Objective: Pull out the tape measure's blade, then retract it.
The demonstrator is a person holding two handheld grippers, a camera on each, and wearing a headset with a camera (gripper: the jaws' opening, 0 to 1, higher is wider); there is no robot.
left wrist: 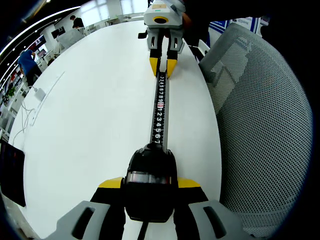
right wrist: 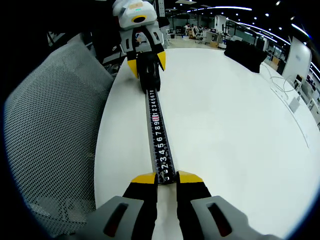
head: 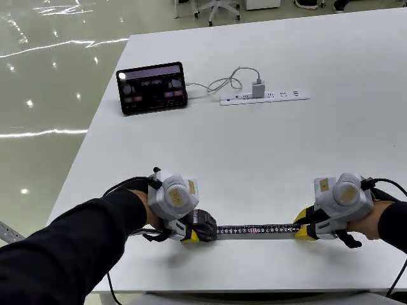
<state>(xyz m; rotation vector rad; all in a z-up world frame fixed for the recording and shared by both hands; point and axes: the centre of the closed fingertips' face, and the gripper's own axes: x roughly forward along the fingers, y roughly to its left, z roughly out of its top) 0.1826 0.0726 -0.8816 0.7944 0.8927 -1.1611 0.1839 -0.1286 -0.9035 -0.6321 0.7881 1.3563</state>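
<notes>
Your tape measure [left wrist: 150, 165] is a black, rounded case with a shiny band across its top. It sits near the front edge of the white table [head: 254, 146], close to you. Your L gripper [head: 191, 235] has its yellow-tipped jaws pressed in on both sides of the case, clamping it.

The blade [right wrist: 159, 140] is pulled out. It's dark w/ white numerals and one red mark partway along, and it runs straight from the case to your R gripper [right wrist: 167, 177]. The low numbers are at the R end. The R jaws are nearly closed, pinching the blade's tip between the yellow pads. In the head view the blade spans the gap between the two grippers, parallel to the table's front edge and low over the top. Can't tell whether it touches the surface.

Further back on the table, well apart from the tape, is a dark tablet [head: 152, 88] w/ its screen lit. Right of it is a white power strip [head: 280, 96] holding one white charger [head: 258, 89], w/ a cable [head: 222, 81] looping toward the tablet.

A grey mesh chair back [left wrist: 265, 125] sits just off the table's near edge.
</notes>
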